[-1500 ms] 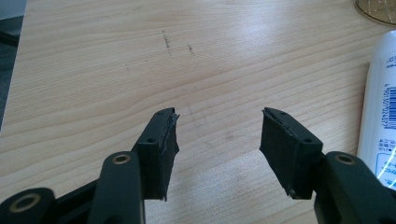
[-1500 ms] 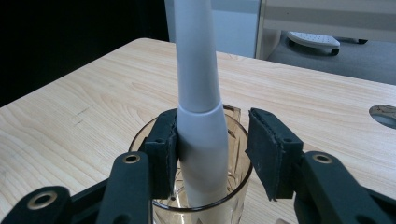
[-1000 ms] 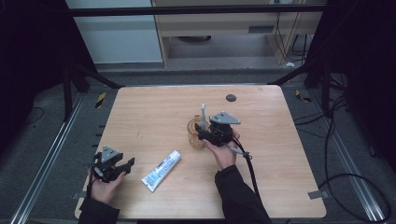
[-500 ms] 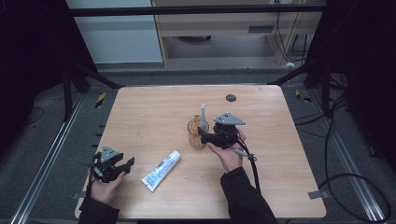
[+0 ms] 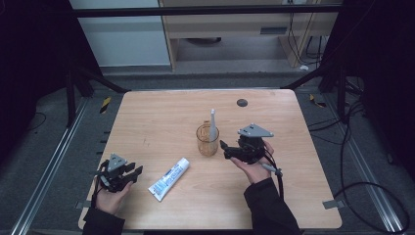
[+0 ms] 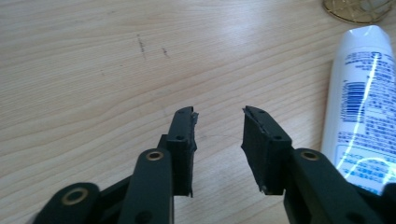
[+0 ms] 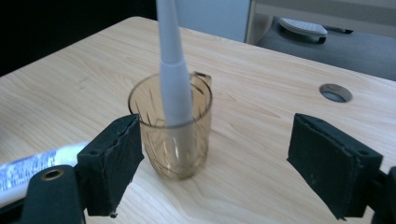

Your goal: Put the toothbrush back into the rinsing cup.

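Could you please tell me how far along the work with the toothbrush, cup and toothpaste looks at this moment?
Done: the toothbrush stands in the amber cup, and the right gripper is open beside it, touching neither. In hand: the left gripper, whose fingers have just been closing on nothing, rests near the toothpaste tube. Left: the tube lies flat on the table, not yet picked up.

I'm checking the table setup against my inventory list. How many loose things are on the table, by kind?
Amber cup: 1
White toothbrush, standing in the cup: 1
White toothpaste tube, lying flat: 1
Total: 3
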`<state>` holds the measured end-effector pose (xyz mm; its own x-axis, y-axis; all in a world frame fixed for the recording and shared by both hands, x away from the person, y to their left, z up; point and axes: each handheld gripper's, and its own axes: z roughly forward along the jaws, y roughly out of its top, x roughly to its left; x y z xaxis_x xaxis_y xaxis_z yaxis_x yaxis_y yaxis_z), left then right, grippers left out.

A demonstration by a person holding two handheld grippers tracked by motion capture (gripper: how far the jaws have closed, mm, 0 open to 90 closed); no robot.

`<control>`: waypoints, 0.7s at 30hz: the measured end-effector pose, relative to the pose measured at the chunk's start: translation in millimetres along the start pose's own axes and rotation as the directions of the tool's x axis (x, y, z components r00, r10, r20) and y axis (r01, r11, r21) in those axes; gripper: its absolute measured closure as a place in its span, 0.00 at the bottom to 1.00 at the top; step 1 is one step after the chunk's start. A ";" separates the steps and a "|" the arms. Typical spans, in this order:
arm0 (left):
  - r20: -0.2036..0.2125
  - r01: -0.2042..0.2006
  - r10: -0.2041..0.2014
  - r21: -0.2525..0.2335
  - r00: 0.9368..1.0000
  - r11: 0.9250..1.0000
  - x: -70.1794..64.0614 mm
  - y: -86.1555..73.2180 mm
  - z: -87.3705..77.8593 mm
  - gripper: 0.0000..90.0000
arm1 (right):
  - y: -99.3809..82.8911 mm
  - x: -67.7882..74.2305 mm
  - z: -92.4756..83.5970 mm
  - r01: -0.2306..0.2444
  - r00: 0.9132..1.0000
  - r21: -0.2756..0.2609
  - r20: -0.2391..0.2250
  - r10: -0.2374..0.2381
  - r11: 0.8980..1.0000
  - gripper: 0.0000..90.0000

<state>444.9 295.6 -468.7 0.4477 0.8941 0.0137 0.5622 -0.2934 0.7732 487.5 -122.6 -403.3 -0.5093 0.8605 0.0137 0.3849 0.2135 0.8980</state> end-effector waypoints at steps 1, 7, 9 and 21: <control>0.009 -0.002 0.002 0.001 1.000 1.000 -0.6 0.1 0.5 0.74 | -2.0 -3.0 -4.3 -0.002 1.000 -0.006 0.011 0.003 1.000 0.22; 0.040 -0.019 0.018 0.024 0.999 1.000 -9.0 0.9 3.0 0.83 | -15.7 -22.0 -20.8 -0.024 0.999 0.008 0.048 0.023 1.000 0.23; 0.054 -0.033 0.030 0.038 0.998 0.999 -12.4 0.9 4.1 0.87 | -25.7 -31.5 -26.0 -0.042 0.998 0.026 0.057 0.040 0.999 0.24; 0.122 -0.102 0.087 0.125 0.989 0.987 -31.9 -1.6 15.3 0.96 | -59.5 -59.0 -44.4 -0.073 0.993 0.073 0.093 0.066 0.995 0.28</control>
<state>440.3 262.3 -480.1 0.5763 0.8172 0.0031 0.5960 -0.4229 0.6826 460.5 -206.6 -438.1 -0.4090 0.9120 0.0315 0.4760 0.1838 0.8600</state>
